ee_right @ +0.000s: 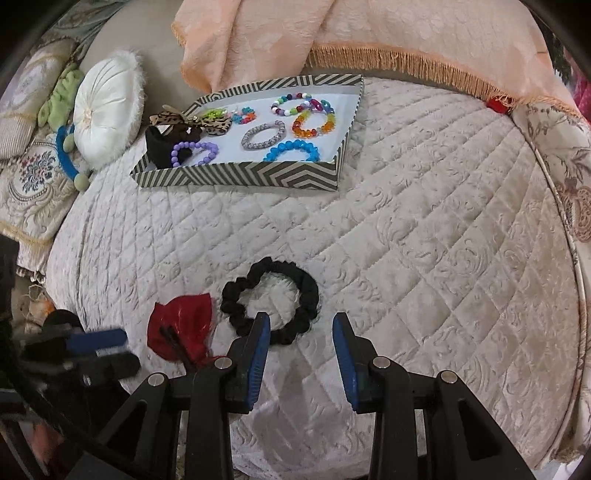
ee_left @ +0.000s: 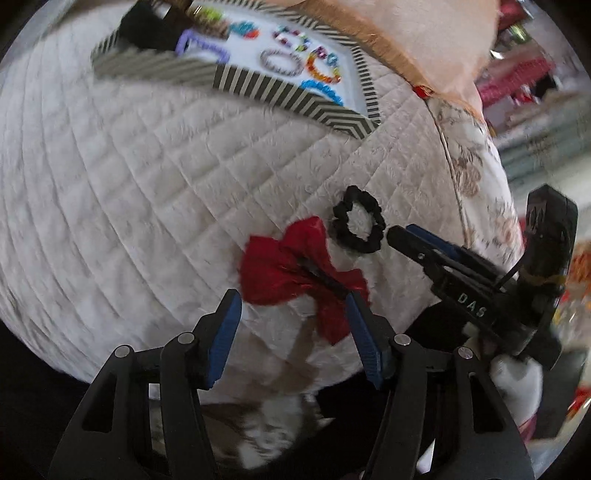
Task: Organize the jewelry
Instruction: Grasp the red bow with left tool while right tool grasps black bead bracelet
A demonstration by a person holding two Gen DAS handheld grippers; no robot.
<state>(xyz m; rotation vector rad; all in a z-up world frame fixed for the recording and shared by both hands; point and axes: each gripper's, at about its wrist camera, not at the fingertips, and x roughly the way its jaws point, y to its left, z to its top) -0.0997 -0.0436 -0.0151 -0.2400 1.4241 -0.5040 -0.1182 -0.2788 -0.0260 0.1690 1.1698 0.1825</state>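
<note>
A red fabric bow clip [ee_left: 295, 273] lies on the quilted cushion, just ahead of my open left gripper [ee_left: 293, 314]; its lower tail reaches between the fingers. It also shows in the right wrist view [ee_right: 181, 328]. A black scrunchie [ee_left: 357, 219] lies beside it, and my open right gripper [ee_right: 301, 332] hovers at the scrunchie's [ee_right: 273, 299] near edge. A striped tray [ee_right: 236, 175] farther back holds several bead bracelets, a purple one [ee_right: 195, 153], a blue one [ee_right: 293, 149], and hair bows. The right gripper [ee_left: 397, 234] shows at the scrunchie's right edge in the left wrist view.
The quilted cream cushion [ee_right: 406, 221] has a rounded edge on the right. A peach fringed cloth [ee_right: 369, 33] drapes behind the tray. A white round pillow [ee_right: 107, 107] and a blue headband [ee_right: 64, 155] lie at the back left.
</note>
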